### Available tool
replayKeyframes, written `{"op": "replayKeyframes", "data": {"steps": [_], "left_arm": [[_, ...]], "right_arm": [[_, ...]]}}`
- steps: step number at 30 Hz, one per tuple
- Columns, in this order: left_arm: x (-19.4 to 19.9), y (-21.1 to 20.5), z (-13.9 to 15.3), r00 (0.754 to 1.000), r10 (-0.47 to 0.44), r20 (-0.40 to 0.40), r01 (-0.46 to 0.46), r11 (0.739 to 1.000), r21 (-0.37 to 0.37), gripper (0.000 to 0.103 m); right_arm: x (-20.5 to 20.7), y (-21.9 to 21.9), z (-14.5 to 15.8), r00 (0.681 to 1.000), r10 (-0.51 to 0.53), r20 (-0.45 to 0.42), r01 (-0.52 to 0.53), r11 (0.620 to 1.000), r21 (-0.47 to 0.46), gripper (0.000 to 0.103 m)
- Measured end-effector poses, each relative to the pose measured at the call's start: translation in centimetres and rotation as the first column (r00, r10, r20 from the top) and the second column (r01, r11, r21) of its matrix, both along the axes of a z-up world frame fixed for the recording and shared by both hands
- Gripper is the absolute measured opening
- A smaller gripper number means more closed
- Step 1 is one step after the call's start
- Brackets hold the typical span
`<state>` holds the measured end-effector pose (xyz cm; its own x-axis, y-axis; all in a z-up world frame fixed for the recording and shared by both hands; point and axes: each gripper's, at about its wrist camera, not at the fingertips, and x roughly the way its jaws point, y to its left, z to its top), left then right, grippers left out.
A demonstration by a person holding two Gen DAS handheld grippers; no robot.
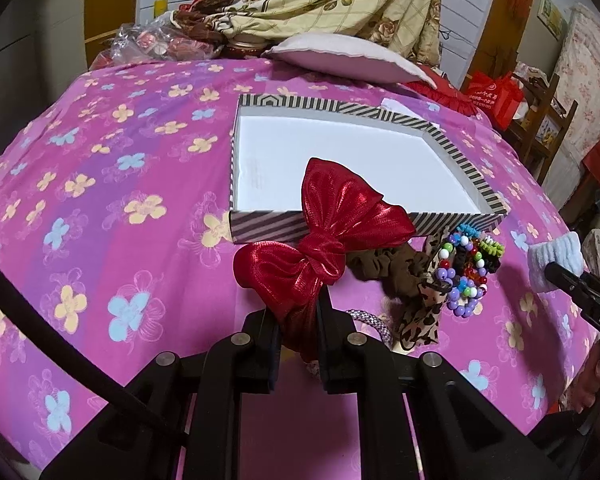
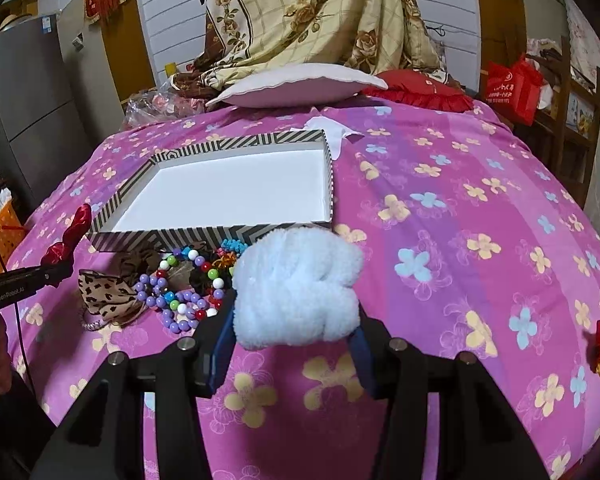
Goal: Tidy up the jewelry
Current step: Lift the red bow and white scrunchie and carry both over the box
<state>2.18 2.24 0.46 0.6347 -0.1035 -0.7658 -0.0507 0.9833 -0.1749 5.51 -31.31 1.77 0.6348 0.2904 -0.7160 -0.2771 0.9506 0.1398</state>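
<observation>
My left gripper [image 1: 298,320] is shut on a shiny red bow [image 1: 332,236] and holds it above the bed, just in front of the striped box [image 1: 260,230]. The box has a white, empty floor. My right gripper [image 2: 294,320] is shut on a fluffy white scrunchie [image 2: 298,288], held near the box's front wall [image 2: 180,236]. A pile of jewelry lies in front of the box: beaded bracelets [image 2: 180,300], a leopard-print bow [image 2: 104,292], a brown scrunchie [image 1: 384,268] and small coloured hair ties [image 1: 488,246]. The right gripper with the scrunchie [image 1: 556,260] shows at the left wrist view's right edge.
A pink flowered bedspread [image 2: 440,240] covers the bed. A white pillow [image 2: 296,84], a red cushion [image 2: 420,88] and a beige floral quilt [image 2: 320,12] lie at the back. A wooden shelf with a red bag [image 2: 512,88] stands right; a grey cabinet [image 2: 24,100] stands left.
</observation>
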Motion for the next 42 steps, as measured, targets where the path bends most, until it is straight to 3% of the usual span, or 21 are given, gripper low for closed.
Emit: {"op": "replayKeyframes", "data": {"steps": [42], "left_arm": [[0.03, 0.06, -0.23, 1.0, 0.001, -0.006, -0.001, 1.0, 0.0, 0.0]], "right_arm": [[0.15, -0.53, -0.21, 1.0, -0.013, -0.007, 0.013, 1.0, -0.001, 0.053]]}}
